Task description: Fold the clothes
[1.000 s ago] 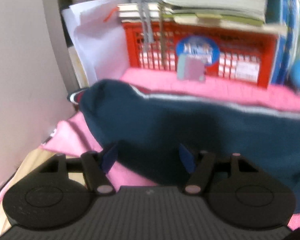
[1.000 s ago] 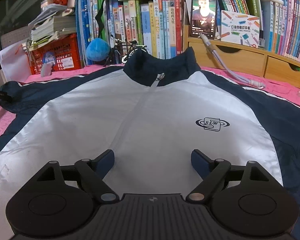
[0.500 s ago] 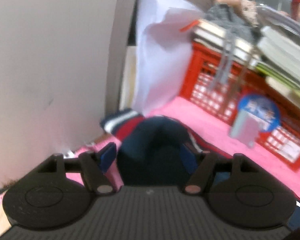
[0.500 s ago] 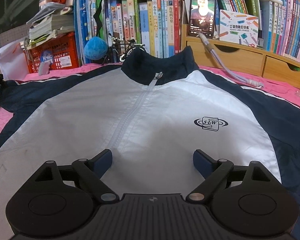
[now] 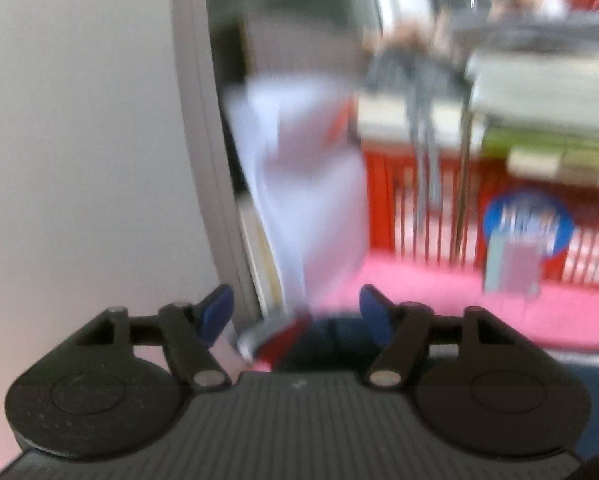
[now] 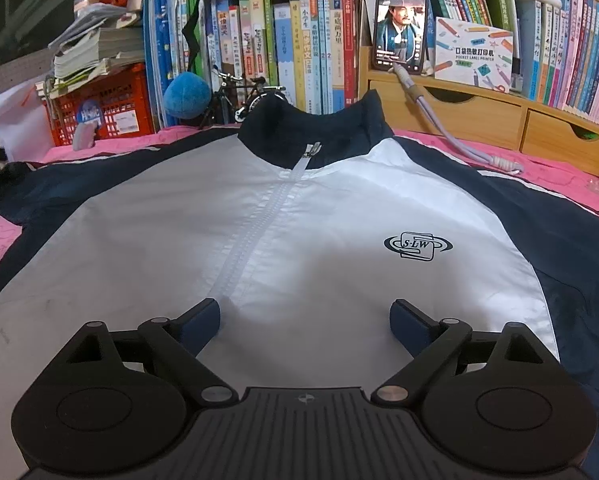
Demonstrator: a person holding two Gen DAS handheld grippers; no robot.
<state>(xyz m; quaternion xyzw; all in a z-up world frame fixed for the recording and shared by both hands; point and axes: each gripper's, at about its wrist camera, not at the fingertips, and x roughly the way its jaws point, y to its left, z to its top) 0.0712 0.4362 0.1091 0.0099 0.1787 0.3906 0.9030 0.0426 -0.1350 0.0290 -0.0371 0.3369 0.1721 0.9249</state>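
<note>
A white jacket (image 6: 339, 208) with navy sleeves and collar lies flat, zipped, front up on a pink cover (image 6: 559, 172). My right gripper (image 6: 305, 316) hovers over its lower front, beside the zip. Its jaws are opening and nothing is between them. The left wrist view is blurred. There my left gripper (image 5: 296, 312) stands open, and the navy sleeve's striped cuff (image 5: 275, 334) lies low between the fingers, apart from both pads. In the right wrist view that sleeve (image 6: 39, 192) stretches out to the far left.
A red crate (image 6: 111, 104) with stacked papers on top stands at the back left, white paper sheets (image 5: 299, 184) beside it. Books (image 6: 299, 48), a phone (image 6: 399, 24) with its cable and a wooden drawer unit (image 6: 479, 120) line the back. A pale wall (image 5: 79, 140) is close on the left.
The left wrist view has swung left and tipped up; the sleeve now shows only as a cuff low between the fingers. The right jaws have widened a little. The jacket has not moved.
</note>
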